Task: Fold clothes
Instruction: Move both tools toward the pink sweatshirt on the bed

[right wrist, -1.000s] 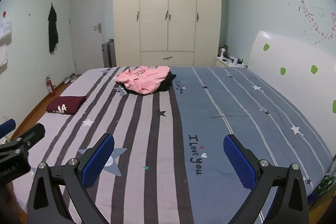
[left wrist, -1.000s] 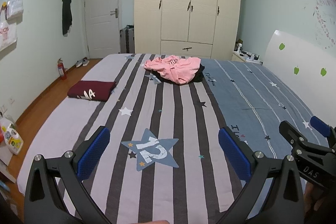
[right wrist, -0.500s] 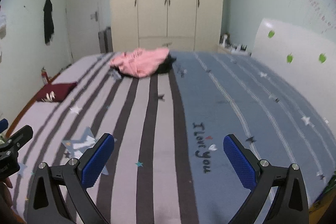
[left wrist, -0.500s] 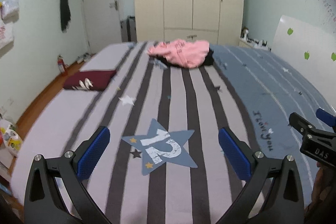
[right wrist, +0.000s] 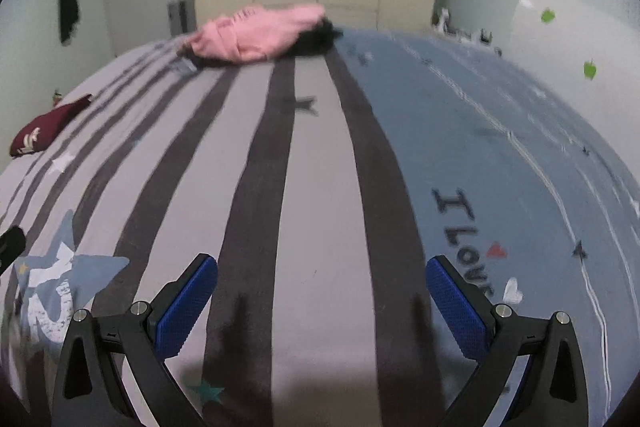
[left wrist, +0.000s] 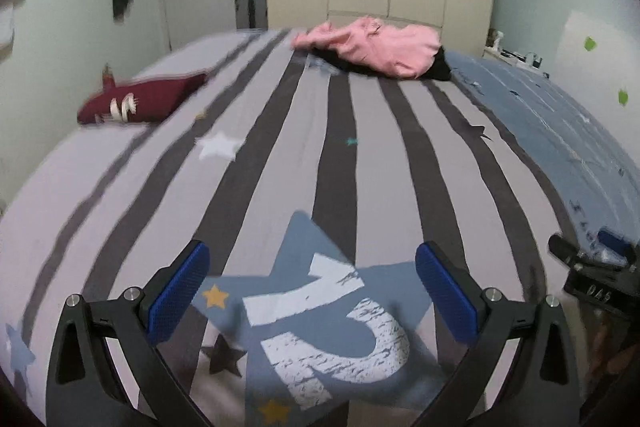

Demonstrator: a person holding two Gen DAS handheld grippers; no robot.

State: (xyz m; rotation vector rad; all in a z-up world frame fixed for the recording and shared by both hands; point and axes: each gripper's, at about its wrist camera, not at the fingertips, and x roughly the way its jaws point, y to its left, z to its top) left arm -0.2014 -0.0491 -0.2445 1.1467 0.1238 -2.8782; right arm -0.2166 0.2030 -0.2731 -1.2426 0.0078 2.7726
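- Step in hand, as I judge it: the reach toward the clothes; nothing is grasped.
- The pink garment (left wrist: 376,47) lies crumpled over a dark garment (left wrist: 436,67) at the far edge of the bed (left wrist: 280,155); a folded maroon garment (left wrist: 140,101) sits near the bed's left edge.
- Next move calls for crossing the bed and taking hold of the pink garment's edge.
- The left gripper (left wrist: 312,301) and the right gripper (right wrist: 322,307) hover low over the near edge, side by side, jaws spread wide and empty.

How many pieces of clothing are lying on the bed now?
3, maybe more hidden: a pink garment at the far end, a black garment partly under it, and a folded maroon garment near the bed's left edge.
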